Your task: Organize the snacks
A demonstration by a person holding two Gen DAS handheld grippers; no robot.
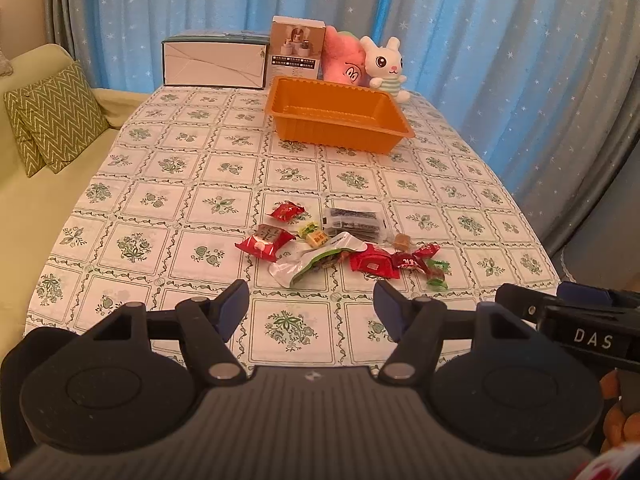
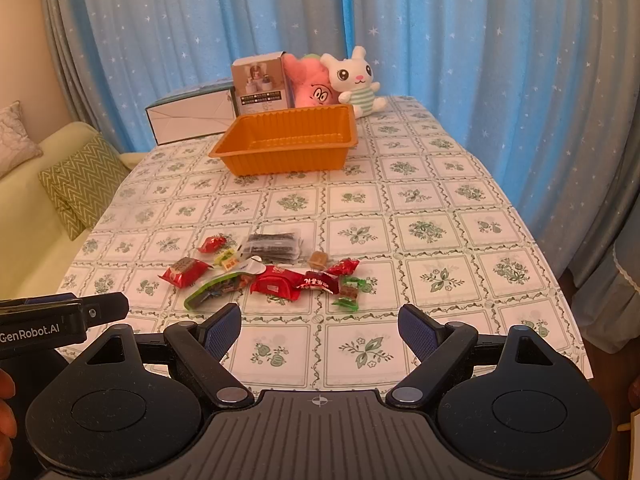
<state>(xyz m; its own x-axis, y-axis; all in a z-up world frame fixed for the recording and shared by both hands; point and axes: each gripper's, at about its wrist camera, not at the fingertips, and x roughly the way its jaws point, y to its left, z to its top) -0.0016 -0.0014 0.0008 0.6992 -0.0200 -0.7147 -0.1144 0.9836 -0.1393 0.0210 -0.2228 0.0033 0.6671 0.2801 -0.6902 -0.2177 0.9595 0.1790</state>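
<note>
Several wrapped snacks lie in a loose cluster mid-table: red packets (image 1: pixel 264 242) (image 2: pixel 185 272), a green-and-white pouch (image 1: pixel 320 258) (image 2: pixel 224 284), a dark packet (image 1: pixel 354 224) (image 2: pixel 274 246), small candies (image 1: pixel 434 272) (image 2: pixel 348 290). An empty orange tray (image 1: pixel 338 114) (image 2: pixel 286 144) stands farther back. My left gripper (image 1: pixel 310 302) hovers open above the near edge, short of the snacks, nothing between its fingers. My right gripper (image 2: pixel 320 326) is open too, also nearer than the snacks. Each gripper shows at the edge of the other's view.
A white box (image 1: pixel 214 64), a product carton (image 1: pixel 296 46), a pink plush (image 1: pixel 346 62) and a white bunny plush (image 1: pixel 386 66) line the table's far edge. A sofa with a zigzag cushion (image 1: pixel 52 120) is at left. Blue starred curtains hang behind.
</note>
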